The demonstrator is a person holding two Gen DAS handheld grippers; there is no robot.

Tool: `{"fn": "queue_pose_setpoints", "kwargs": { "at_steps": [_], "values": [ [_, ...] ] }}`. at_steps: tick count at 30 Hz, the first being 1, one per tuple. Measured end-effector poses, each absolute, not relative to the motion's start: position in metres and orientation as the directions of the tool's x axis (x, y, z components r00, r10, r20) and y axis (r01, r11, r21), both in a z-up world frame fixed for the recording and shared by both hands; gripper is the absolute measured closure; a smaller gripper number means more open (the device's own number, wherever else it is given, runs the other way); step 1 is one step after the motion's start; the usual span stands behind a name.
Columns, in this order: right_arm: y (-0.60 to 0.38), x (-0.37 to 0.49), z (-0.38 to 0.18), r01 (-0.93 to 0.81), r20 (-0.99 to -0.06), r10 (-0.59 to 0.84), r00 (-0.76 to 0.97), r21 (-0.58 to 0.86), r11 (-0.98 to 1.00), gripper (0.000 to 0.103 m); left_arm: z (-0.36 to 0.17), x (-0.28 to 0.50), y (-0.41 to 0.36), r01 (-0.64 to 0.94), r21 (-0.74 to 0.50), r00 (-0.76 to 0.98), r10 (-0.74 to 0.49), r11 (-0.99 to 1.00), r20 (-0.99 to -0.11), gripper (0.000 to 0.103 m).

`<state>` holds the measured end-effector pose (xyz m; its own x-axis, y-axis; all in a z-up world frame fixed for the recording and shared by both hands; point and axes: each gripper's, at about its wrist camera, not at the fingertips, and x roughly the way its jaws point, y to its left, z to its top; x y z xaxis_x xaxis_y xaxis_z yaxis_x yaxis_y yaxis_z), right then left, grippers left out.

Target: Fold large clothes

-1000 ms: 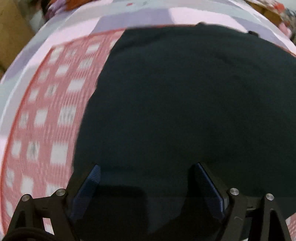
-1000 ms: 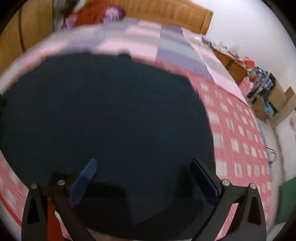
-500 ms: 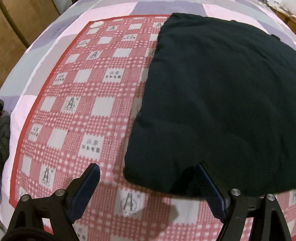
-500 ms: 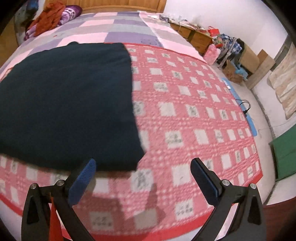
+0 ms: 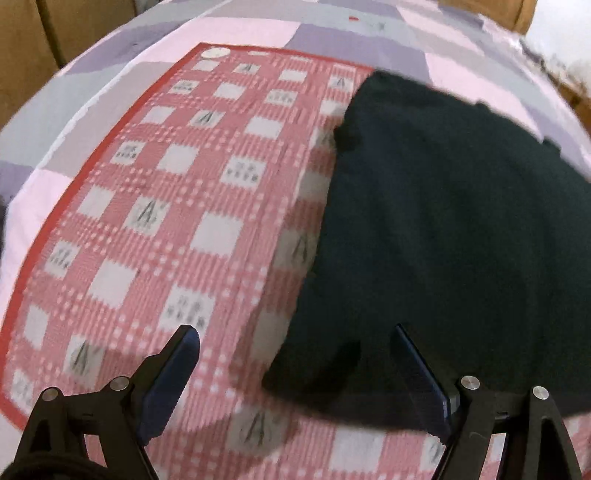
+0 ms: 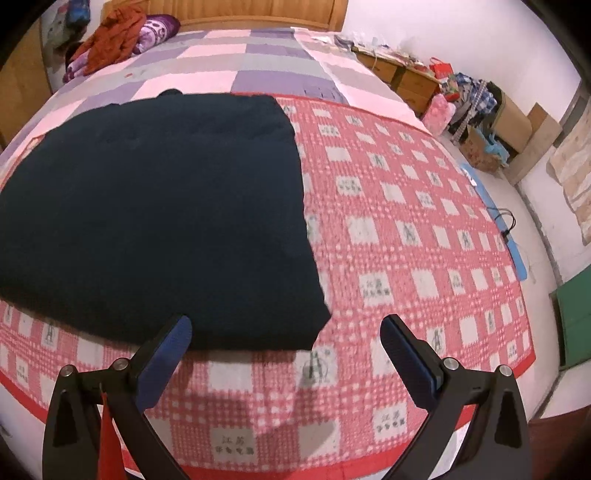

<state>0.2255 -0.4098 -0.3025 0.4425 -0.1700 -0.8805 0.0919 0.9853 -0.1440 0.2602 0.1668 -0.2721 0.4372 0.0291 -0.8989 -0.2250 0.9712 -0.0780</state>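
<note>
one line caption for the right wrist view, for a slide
Open right gripper above the near corner of a dark folded garment on a red checked blanket.

You see red-and-white checked blanket point(image 6: 406, 240) spread over bed, red border along its edges, small printed marks in white squares; beneath it, patchwork sheet point(image 6: 236, 66) in pink, grey, lilac squares; wooden headboard point(image 6: 258, 11) at far end; orange cloth point(image 6: 110, 40) heaped on purple patterned bundle point(image 6: 157, 29) near headboard; your right-hand view shows low wooden cabinet point(image 6: 402, 79) against white wall, cluttered pile of bags and cardboard boxes point(image 6: 491, 122) on floor beyond, blue strip point(image 6: 511, 243) with black cable beside bed, green panel point(image 6: 574, 325) at far right edge.
</note>
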Motion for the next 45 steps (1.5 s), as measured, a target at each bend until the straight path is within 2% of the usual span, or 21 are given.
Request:
{"fn": "queue_pose_setpoints", "kwargs": {
  "at_steps": [4, 10, 13, 15, 20, 23, 25, 27, 28, 29, 33, 36, 38, 40, 42, 45],
  "values": [
    [-0.413, 0.233, -0.298, 0.103, -0.875, -0.165, 0.455, -0.132, 0.986, 0.0, -0.278, 0.297, 0.164, -0.17, -0.192, 0.438, -0.1, 0.966, -0.893, 0.015],
    [-0.413, 0.243, -0.301, 0.093, -0.878, -0.167, 0.449, -0.14, 0.986, 0.0, -0.319, 0.355, 0.164, -0.127, -0.217, 0.334, -0.164, 0.968, -0.928, 0.014],
    [-0.415, 0.248, -0.301, 0.088, -0.875, -0.183, 0.448, -0.16, 0.983, 0.0, -0.348, 0.369, 0.177, -0.152, -0.289, 0.263, -0.243, 0.945, -0.934, 0.0],
    [-0.417, 0.251, -0.302, 0.095, -0.876, -0.19, 0.443, -0.165, 0.982, 0.0, -0.369, 0.372, 0.183, -0.177, -0.363, 0.224, -0.322, 0.915, -0.92, 0.0],
    [-0.423, 0.262, -0.308, 0.12, -0.878, -0.206, 0.432, -0.17, 0.978, 0.0, -0.374, 0.371, 0.169, -0.144, -0.347, 0.221, -0.312, 0.927, -0.924, 0.0],
    [-0.426, 0.268, -0.311, 0.142, -0.881, -0.208, 0.426, -0.161, 0.977, 0.0, -0.371, 0.373, 0.142, -0.063, -0.36, 0.195, -0.342, 0.931, -0.919, 0.001],
    [-0.428, 0.272, -0.312, 0.154, -0.884, -0.199, 0.423, -0.146, 0.977, 0.0, -0.376, 0.375, 0.145, -0.095, -0.398, 0.197, -0.375, 0.912, -0.906, 0.001],
    [-0.428, 0.276, -0.312, 0.159, -0.885, -0.199, 0.422, -0.144, 0.977, 0.0, -0.374, 0.373, 0.146, -0.103, -0.483, 0.226, -0.453, 0.869, -0.863, 0.008],
    [-0.427, 0.276, -0.312, 0.158, -0.884, -0.201, 0.421, -0.146, 0.977, 0.0, -0.374, 0.372, 0.146, -0.098, -0.529, 0.225, -0.499, 0.843, -0.837, 0.029],
    [-0.426, 0.277, -0.312, 0.149, -0.884, -0.199, 0.424, -0.149, 0.978, 0.0, -0.376, 0.37, 0.146, -0.105, -0.569, 0.226, -0.538, 0.815, -0.812, 0.03],
    [-0.428, 0.282, -0.316, 0.122, -0.883, -0.19, 0.428, -0.152, 0.981, 0.0, -0.387, 0.37, 0.147, -0.127, -0.573, 0.224, -0.54, 0.809, -0.812, 0.034],
    [-0.442, 0.287, -0.314, 0.126, -0.886, -0.133, 0.444, -0.085, 0.988, 0.0, -0.377, 0.364, 0.137, -0.084, -0.507, 0.217, -0.481, 0.858, -0.849, 0.041],
    [-0.452, 0.293, -0.314, 0.121, -0.891, -0.088, 0.446, -0.037, 0.992, 0.0, -0.369, 0.361, 0.127, -0.051, -0.473, 0.224, -0.451, 0.88, -0.864, 0.051],
    [-0.464, 0.302, -0.316, 0.111, -0.898, -0.023, 0.439, 0.029, 0.993, 0.0, -0.363, 0.358, 0.118, -0.01, -0.431, 0.23, -0.417, 0.902, -0.879, 0.055],
    [-0.474, 0.313, -0.319, 0.104, -0.899, 0.038, 0.436, 0.092, 0.99, 0.0, -0.363, 0.358, 0.114, -0.016, -0.423, 0.226, -0.409, 0.906, -0.884, 0.055],
    [-0.484, 0.334, -0.327, 0.093, -0.9, 0.11, 0.421, 0.164, 0.982, 0.0, -0.365, 0.359, 0.108, -0.047, -0.398, 0.209, -0.38, 0.916, -0.901, 0.045]
  ]
}}
